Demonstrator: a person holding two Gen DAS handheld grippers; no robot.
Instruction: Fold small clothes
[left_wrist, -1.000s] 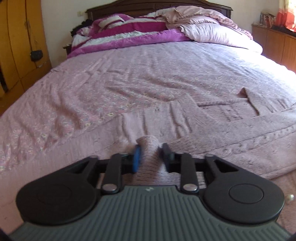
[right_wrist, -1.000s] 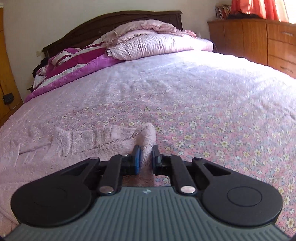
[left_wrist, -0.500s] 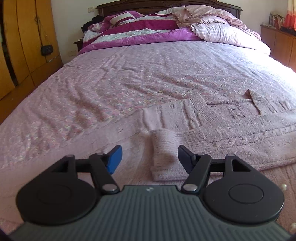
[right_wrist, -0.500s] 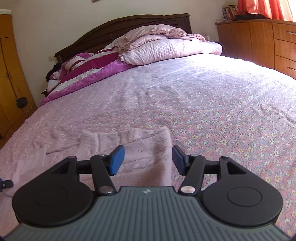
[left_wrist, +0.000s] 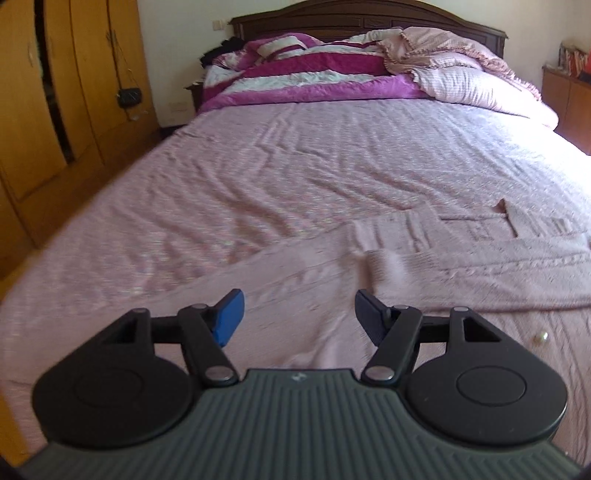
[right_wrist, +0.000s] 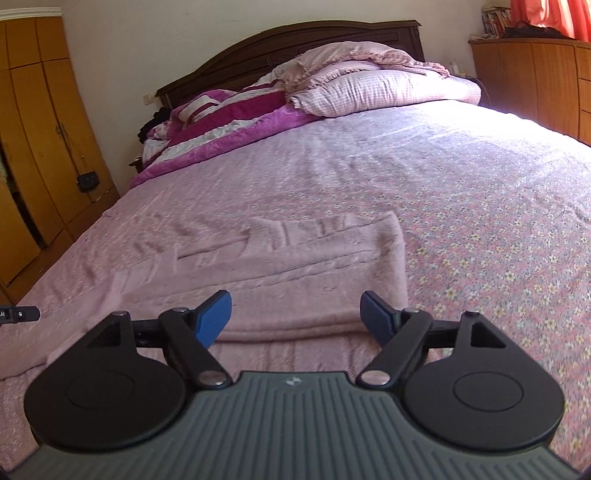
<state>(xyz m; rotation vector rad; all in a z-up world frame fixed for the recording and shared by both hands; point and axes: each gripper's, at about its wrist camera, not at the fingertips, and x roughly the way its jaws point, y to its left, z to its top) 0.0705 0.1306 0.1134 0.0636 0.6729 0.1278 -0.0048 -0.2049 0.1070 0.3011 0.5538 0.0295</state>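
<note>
A pale pink knitted sweater (right_wrist: 310, 266) lies flat on the bed (right_wrist: 461, 192), partly folded, its near edge just ahead of the right gripper (right_wrist: 295, 317). That gripper's jaws stand wide apart with nothing between them, above the sweater's hem. In the left view the sweater (left_wrist: 461, 258) spreads to the right, one ribbed cuff folded in on top of it, and the left gripper (left_wrist: 297, 321) hangs over its left part, jaws likewise wide apart and empty. A small pale bead-like thing (left_wrist: 542, 336), too small to make out, sits on the sheet near the sweater's lower edge.

The bed carries a pink floral sheet (left_wrist: 258, 192), creased in long wrinkles. At its head lie a magenta-and-white striped blanket (left_wrist: 306, 79) and a heaped pale pink checked quilt (right_wrist: 384, 86), against a dark wooden headboard (right_wrist: 295, 40). A yellow-brown wardrobe (left_wrist: 55, 92) stands on the left side, with a small black pouch (left_wrist: 129, 96) hanging from it. A wooden dresser (right_wrist: 535, 74) stands on the right, under red curtains (right_wrist: 554, 16).
</note>
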